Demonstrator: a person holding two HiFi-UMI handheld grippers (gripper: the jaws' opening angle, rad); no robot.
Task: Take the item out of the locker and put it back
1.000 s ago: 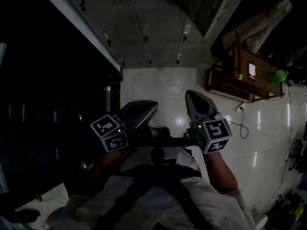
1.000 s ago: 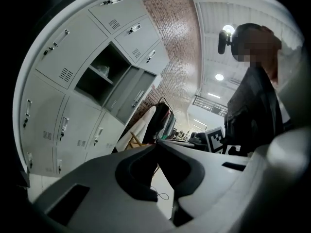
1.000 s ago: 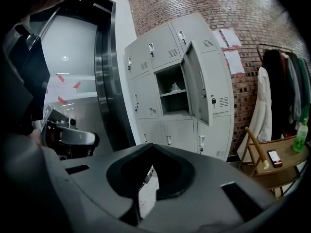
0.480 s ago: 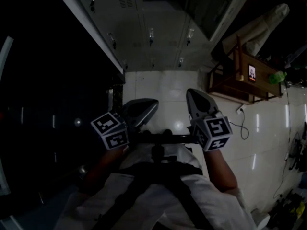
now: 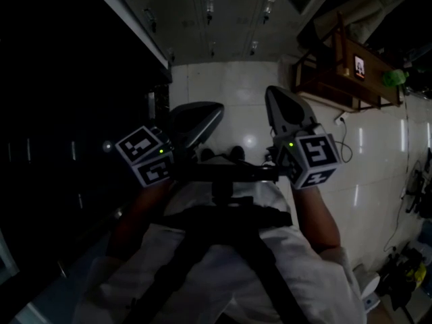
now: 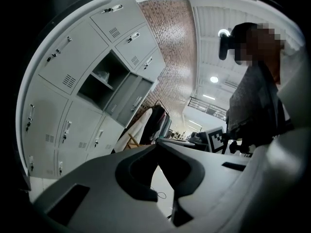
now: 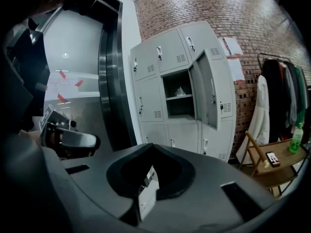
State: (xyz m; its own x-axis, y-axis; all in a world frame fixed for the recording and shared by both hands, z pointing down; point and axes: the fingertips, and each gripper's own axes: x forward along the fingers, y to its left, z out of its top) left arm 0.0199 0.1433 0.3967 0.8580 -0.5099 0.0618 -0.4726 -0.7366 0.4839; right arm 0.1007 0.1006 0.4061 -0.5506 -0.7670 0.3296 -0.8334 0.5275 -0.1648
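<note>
We find both tools held in front of the person's chest, side by side and apart. The left hand-held gripper [image 6: 158,147] has its jaws brought together at the tips, with nothing between them. The right hand-held gripper [image 7: 150,148] is likewise closed tip to tip and carries nothing.

The head view is dim, but it alone shows the two marker cubes [image 5: 145,155] and the person's white shirt [image 5: 223,275] under dark straps. Beyond the tools it shows a pale tiled floor [image 5: 229,93].

Further out stands the locker [image 7: 150,81], a grey bank of doors. The right gripper view shows one compartment [image 7: 180,109] with its door [image 7: 206,93] swung open. The item [image 7: 180,91], small and pale, rests on the shelf inside; we cannot tell what it is. The left gripper view shows the same open compartment from the other side. In the head view we make out only closed doors at the top edge.

Right of the locker, the right gripper view shows a wooden chair [image 7: 286,155] bearing a phone [image 7: 272,158] and a green bottle [image 7: 295,140]. Behind it, coats [image 7: 282,96] hang on a rail against a brick wall [image 7: 218,8].
</note>
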